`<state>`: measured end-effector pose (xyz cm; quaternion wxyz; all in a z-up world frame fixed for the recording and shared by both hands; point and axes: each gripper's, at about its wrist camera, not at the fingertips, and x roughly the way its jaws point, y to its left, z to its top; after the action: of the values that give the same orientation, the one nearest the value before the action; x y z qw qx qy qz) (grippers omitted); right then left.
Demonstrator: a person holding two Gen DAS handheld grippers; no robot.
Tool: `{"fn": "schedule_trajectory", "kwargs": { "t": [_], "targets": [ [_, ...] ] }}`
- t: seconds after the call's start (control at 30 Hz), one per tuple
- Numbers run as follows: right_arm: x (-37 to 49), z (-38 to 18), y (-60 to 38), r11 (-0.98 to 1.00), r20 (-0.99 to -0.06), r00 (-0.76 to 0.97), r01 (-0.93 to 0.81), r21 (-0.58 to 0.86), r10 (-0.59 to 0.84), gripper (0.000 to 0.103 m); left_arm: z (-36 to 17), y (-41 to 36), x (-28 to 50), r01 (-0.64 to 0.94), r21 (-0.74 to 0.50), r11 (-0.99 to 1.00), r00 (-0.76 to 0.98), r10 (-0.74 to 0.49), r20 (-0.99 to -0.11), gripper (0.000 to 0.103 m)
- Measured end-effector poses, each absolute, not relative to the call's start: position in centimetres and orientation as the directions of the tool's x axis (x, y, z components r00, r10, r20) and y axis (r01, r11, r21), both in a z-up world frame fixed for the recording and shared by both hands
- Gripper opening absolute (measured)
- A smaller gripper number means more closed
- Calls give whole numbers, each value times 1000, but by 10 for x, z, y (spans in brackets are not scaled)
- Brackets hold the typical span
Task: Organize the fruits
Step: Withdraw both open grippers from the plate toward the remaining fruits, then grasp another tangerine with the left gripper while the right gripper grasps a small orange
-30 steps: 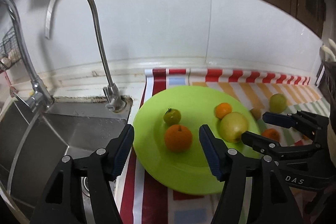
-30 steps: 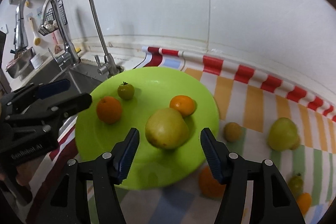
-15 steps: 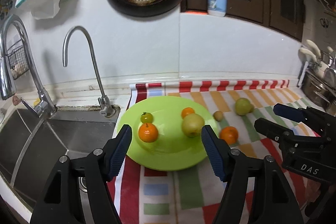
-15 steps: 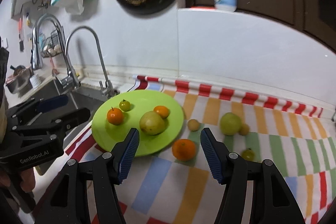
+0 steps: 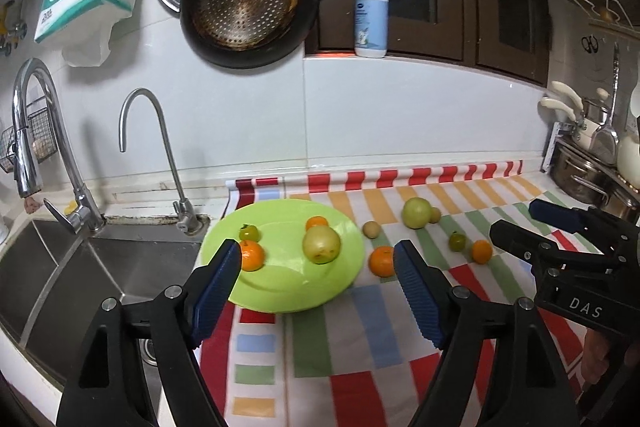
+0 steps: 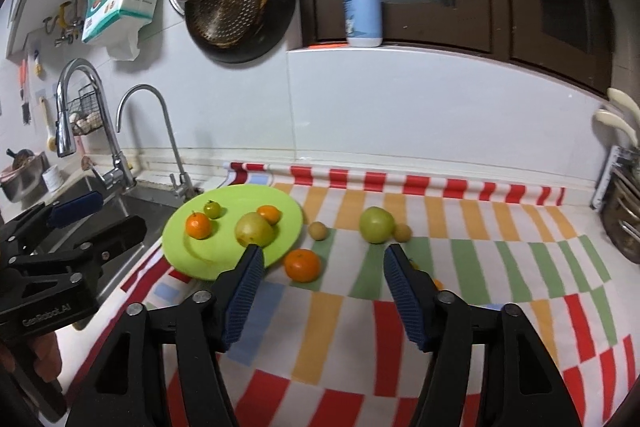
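Left wrist view. The left gripper (image 5: 318, 255) is hanging above the near edge of the green plate (image 5: 288, 291), its jaws spreading apart with nothing held between them. The plate is sitting on the striped cloth (image 5: 360, 339) just beside the sink (image 5: 80, 267). It is carrying a mandarin (image 5: 253, 255), a small green tomato (image 5: 249, 232), a yellow-green pear (image 5: 321, 245) and a second mandarin (image 5: 317, 223) touching the pear's far side. Lying off the plate on the cloth: an orange (image 5: 382, 261) just beside the rim, a small tan fruit (image 5: 371, 229), a green apple (image 5: 417, 213), another green tomato (image 5: 457, 241) and a small orange (image 5: 481, 251). The right gripper (image 5: 520, 223) is showing at the right edge.

Right wrist view. The right gripper (image 6: 324, 263) is hovering over the cloth (image 6: 400, 339), its jaws widening and gripping nothing. The plate (image 6: 200, 259) is lying ahead to the left, the orange (image 6: 303, 265) just off its rim. The apple (image 6: 376, 224) is sitting well apart from the plate, a tan fruit (image 6: 402, 232) touching it. The left gripper (image 6: 96, 215) is showing at the left over the sink (image 6: 152, 199).
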<state>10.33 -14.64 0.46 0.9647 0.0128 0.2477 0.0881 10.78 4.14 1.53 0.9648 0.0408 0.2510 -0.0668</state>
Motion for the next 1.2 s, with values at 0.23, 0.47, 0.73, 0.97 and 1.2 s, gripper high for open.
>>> {"fn": "schedule_trajectory", "kwargs": {
  "t": [0.23, 0.47, 0.73, 0.97, 1.2],
  "targets": [
    [90, 7, -172, 994, -453, 884, -102, 48, 113, 69, 11, 24, 96, 146, 30, 989, 873, -114, -474, 83],
    [95, 1, -191, 997, -468, 880, -68, 39, 79, 69, 0, 6, 105, 163, 18, 986, 865, -135, -483, 87],
    [121, -25, -207, 997, -530, 846, -32, 66, 62, 69, -17, -10, 135, 208, 46, 977, 843, -156, -515, 86],
    [151, -50, -213, 996, -588, 806, -17, 83, 63, 69, -43, -19, 167, 237, 36, 971, 802, -174, -572, 77],
    [174, -72, -221, 993, -640, 766, 12, 116, 65, 68, -69, -31, 196, 268, 29, 963, 751, -190, -633, 63]
  ]
}}
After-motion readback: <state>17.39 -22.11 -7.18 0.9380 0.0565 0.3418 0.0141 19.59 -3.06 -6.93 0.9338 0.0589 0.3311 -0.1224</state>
